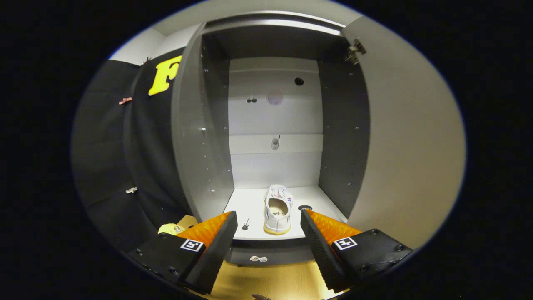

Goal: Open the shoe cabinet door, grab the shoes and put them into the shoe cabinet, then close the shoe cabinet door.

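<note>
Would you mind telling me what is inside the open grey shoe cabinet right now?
One white sneaker stands on the white bottom shelf of the grey shoe cabinet, heel toward the open gripper, which holds nothing. The sneaker hides the shelf patch beneath it.

The gripper (pixel 269 223) is showing two wedge-shaped fingers (pixel 216 233) with ribbed inner faces, tapering toward their far tips and standing spread apart with empty space between them. Each finger is sitting on a black, blocky mount (pixel 166 254) studded with small dark screws. Each mount is carrying a square black-and-white fiducial marker (pixel 192 245) on its near, inner corner.
</note>
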Demonstrator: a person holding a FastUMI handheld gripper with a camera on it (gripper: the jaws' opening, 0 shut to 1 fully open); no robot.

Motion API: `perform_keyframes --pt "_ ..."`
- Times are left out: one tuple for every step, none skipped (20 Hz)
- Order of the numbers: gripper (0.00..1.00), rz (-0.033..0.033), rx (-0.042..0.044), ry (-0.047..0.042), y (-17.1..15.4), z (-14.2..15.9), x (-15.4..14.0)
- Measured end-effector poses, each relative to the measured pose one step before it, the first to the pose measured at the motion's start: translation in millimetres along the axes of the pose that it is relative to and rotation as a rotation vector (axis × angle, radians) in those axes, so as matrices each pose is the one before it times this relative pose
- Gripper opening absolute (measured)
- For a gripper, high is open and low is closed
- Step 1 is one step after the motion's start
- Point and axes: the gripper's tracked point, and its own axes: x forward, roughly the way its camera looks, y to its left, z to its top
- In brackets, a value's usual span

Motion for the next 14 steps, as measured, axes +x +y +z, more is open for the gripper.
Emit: perform_keyframes --pt "0.97 0.01145 0.01465 -0.0148 -3.03 1.12 -20.06" --pt "0.97 0.01366 0.01251 -0.0111 -3.24 0.24 -18.03" --pt "0.97 0.0119 0.00654 -0.00601 -3.65 -0.44 -17.18" --pt "0.97 0.0095 -0.00051 0.00131 -5.57 -1.48 -16.29" --pt "0.97 0.00734 -0.00219 0.0133 -5.93 -3.27 -17.61" --pt "0.97 0.0063 -0.00327 0.01453 -5.77 -4.03 -18.35" --pt "0.97 0.00559 -0.00245 0.00703 -5.55 -1.88 -15.98" --pt "0.97 0.00546 -0.00114 0.0047 -5.97 -0.68 -16.43" --pt "0.97 0.00556 -0.00119 -0.00112 -5.65 -0.51 -16.16" --pt "0.97 0.00161 -0.00369 -0.00625 -5.77 1.62 -14.5" --pt "0.97 -0.00156 -0.0051 -0.0056 -7.07 1.47 -15.37" --pt "0.97 -0.00019 -0.00402 -0.00636 -6.34 0.91 -14.17" --pt "0.97 -0.00312 -0.00816 -0.0057 -6.19 1.84 -16.09" --pt "0.97 0.00058 -0.00491 -0.01102 -6.44 3.87 -15.59"
